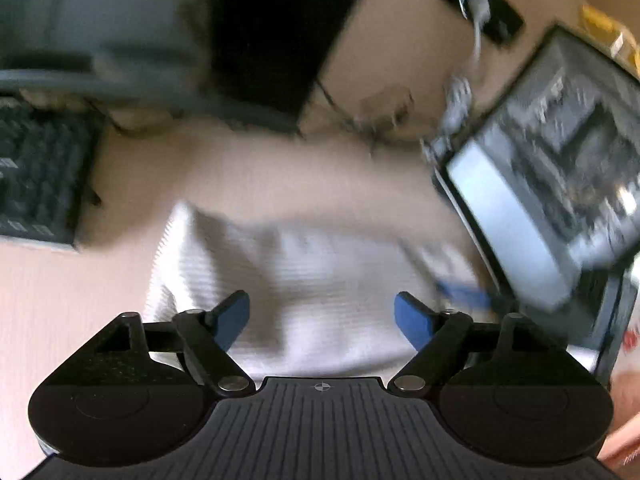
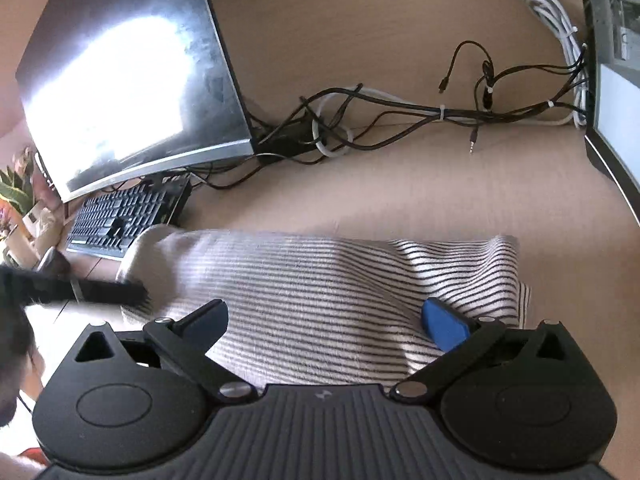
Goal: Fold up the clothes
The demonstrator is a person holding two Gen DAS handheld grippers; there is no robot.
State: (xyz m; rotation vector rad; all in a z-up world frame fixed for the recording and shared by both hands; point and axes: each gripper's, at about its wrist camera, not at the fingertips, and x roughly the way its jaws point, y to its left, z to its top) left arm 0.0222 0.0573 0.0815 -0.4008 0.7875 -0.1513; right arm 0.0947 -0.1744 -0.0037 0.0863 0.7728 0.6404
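A white garment with thin dark stripes [image 2: 320,296] lies folded on the tan desk. In the blurred left wrist view it shows as a pale cloth [image 1: 288,280]. My left gripper [image 1: 322,314] is open, its blue pads apart just above the near part of the cloth. My right gripper [image 2: 324,318] is open, held low over the near edge of the striped cloth. My left gripper also shows as a dark blurred shape in the right wrist view [image 2: 112,292], at the cloth's left end. Neither gripper holds anything.
A monitor [image 2: 128,80] and black keyboard [image 2: 120,216] stand at the left. A tangle of cables [image 2: 400,116] lies behind the cloth. A computer case [image 1: 560,184] stands at the right. A plant [image 2: 16,192] is at the far left.
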